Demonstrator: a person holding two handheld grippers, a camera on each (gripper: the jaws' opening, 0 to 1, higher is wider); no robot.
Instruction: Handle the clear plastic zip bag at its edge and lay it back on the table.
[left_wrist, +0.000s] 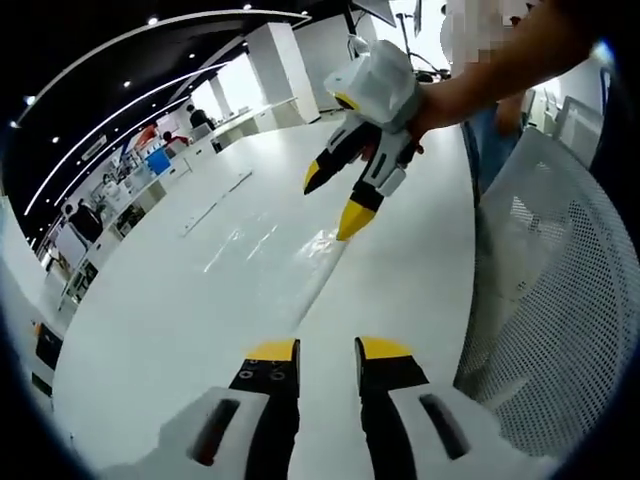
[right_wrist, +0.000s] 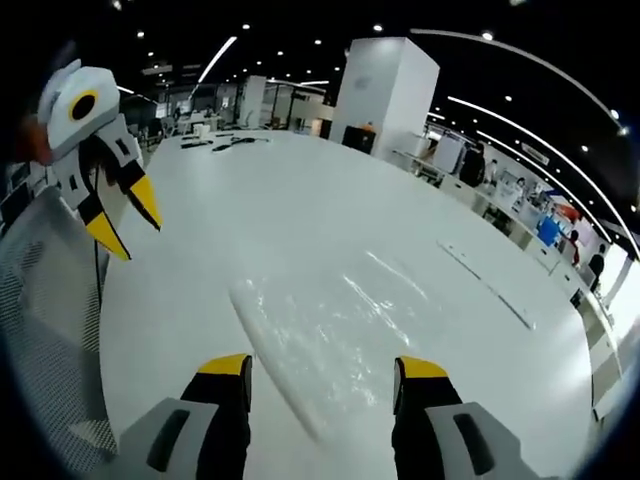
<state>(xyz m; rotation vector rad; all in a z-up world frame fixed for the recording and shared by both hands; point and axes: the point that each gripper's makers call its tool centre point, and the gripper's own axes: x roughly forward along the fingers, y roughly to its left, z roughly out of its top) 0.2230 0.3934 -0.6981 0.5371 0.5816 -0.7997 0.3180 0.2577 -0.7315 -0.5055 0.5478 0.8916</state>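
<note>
The clear plastic zip bag (left_wrist: 300, 262) lies flat on the white table (left_wrist: 180, 330), its glossy film hard to tell from the tabletop. In the right gripper view the bag (right_wrist: 340, 330) spreads just beyond my right gripper (right_wrist: 324, 367), which is open and holds nothing. My left gripper (left_wrist: 330, 350) is open too, a short way back from the bag's near end. A hand holds the right gripper (left_wrist: 328, 210) over the bag's far end, jaws apart, lower tip close to the film. The left gripper (right_wrist: 130, 232) hangs above the table at the left, jaws apart.
A grey mesh chair back (left_wrist: 560, 300) stands at the table's edge, also seen as mesh chair back (right_wrist: 40, 320). Thin flat strips (left_wrist: 215, 205) lie farther along the table. A white pillar (right_wrist: 385, 90), desks and people are in the background.
</note>
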